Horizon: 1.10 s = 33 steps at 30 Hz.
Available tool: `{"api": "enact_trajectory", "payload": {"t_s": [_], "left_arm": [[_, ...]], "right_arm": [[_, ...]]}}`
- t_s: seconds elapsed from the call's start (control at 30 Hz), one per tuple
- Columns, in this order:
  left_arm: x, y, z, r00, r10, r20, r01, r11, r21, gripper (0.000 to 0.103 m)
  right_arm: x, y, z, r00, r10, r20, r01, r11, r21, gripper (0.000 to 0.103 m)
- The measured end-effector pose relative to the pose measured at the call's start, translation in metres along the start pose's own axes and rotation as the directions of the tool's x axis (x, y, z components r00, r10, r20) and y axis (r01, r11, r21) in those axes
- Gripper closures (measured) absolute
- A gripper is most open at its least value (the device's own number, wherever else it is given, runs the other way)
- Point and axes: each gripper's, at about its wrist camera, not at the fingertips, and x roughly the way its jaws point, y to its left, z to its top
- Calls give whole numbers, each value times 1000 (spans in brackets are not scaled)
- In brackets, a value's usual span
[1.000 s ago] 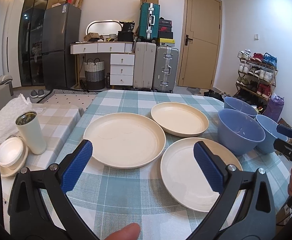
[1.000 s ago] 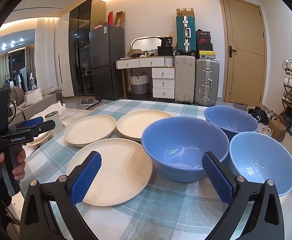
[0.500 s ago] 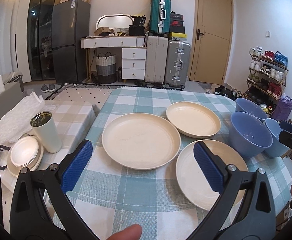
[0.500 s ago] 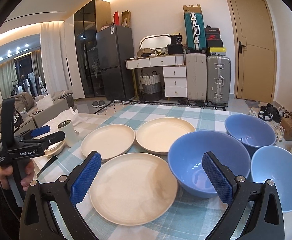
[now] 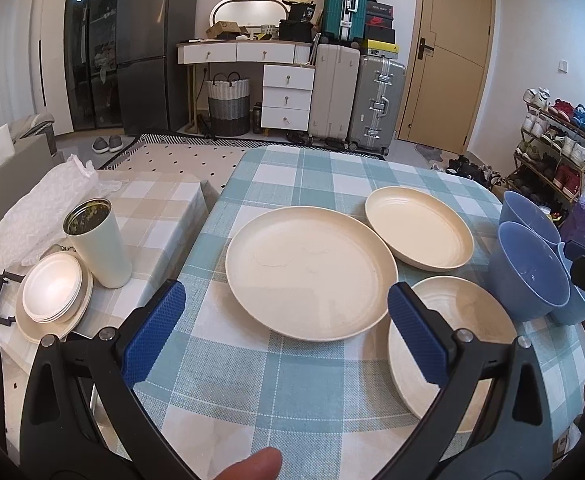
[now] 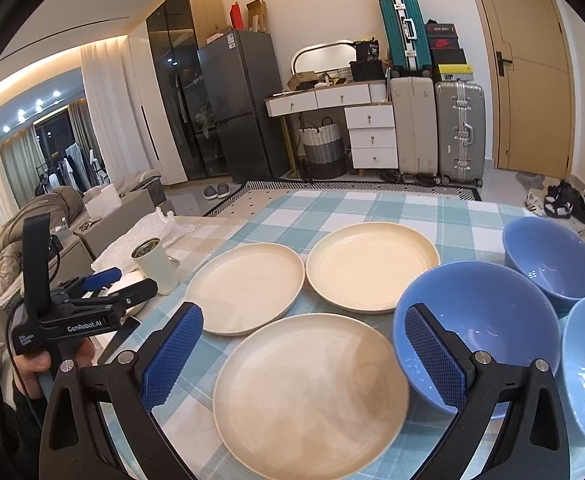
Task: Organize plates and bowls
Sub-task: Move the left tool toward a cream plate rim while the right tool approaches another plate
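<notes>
The left gripper [image 5: 286, 334] and right gripper [image 6: 302, 352] hang above the table [image 5: 292, 172], jaws wide apart and empty. Stacking probably starts best by pinching one plate's rim. Three cream plates [image 6: 366, 266] and three blue bowls [image 6: 478, 330] sit unstacked.

On my surface [image 5: 252, 380] I see three plates: one [image 5: 310, 270] at 12 o'clock, one [image 5: 418, 227] at 1 behind it, one [image 5: 468, 312] at 3 nearest me. Three bowls [image 6: 476, 320] cluster right of them. A cup [image 5: 96, 236] stands at 10 on the side table [image 5: 160, 200].
</notes>
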Motion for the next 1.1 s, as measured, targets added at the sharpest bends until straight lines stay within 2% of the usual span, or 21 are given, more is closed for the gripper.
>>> {"api": "enact_trajectory", "payload": {"t_s": [0.33, 0.67, 0.9, 1.1], "left_arm": [[30, 11, 13, 999, -11, -38, 11, 1000, -19, 2], [57, 23, 22, 996, -30, -79, 26, 999, -44, 3], [77, 26, 23, 992, -42, -119, 37, 998, -42, 8], [91, 31, 23, 989, -29, -144, 22, 999, -45, 8]], "right_arm": [[37, 3, 16, 995, 53, -89, -48, 997, 57, 0], [78, 10, 27, 988, 38, -148, -30, 998, 55, 0], [104, 11, 27, 980, 34, -195, -24, 998, 52, 0], [122, 13, 29, 974, 39, -225, -28, 998, 51, 0]]}}
